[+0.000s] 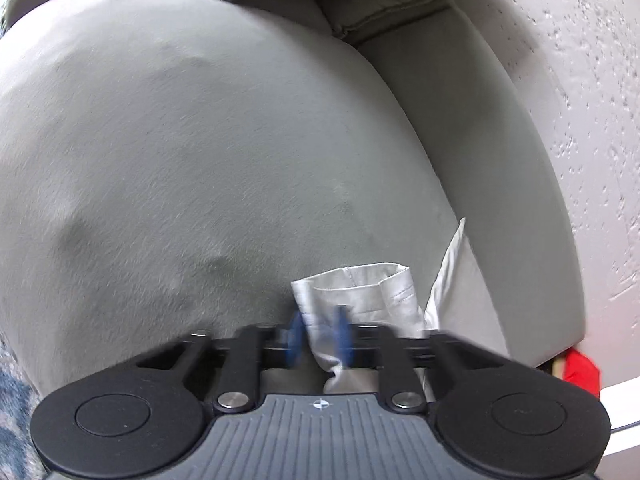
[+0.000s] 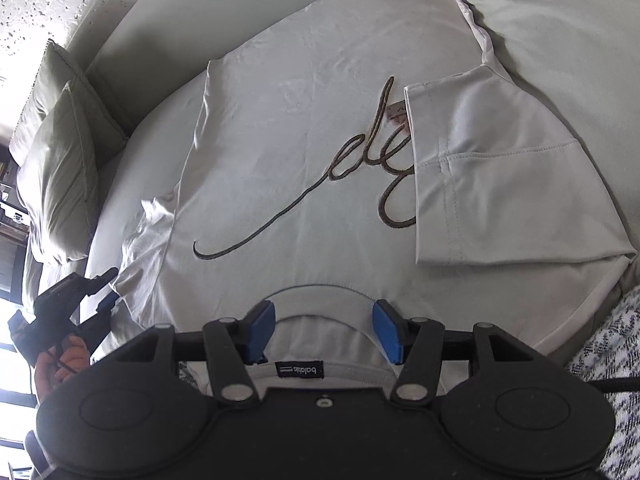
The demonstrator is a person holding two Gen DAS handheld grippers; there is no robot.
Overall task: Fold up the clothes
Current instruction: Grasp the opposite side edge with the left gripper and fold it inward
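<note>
T-shirt (image 2: 304, 152) is lying flat on the grey sofa (image 2: 540, 8), filling mid-frame of the right wrist view, one sleeve (image 2: 500, 184) folded over at right. Left gripper (image 1: 318, 336) is pinching the other sleeve's cuff (image 1: 360, 288) at lower centre. Right gripper (image 2: 324, 330) is hovering spread over the collar (image 2: 320, 294), gripping nothing. Cushions (image 2: 60, 152) are sitting at left.

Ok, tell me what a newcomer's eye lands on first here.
The white T-shirt spread over the grey sofa seat, with dark cursive script across it. Its one sleeve is folded inward, and the left gripper pinches a bunched sleeve.
</note>
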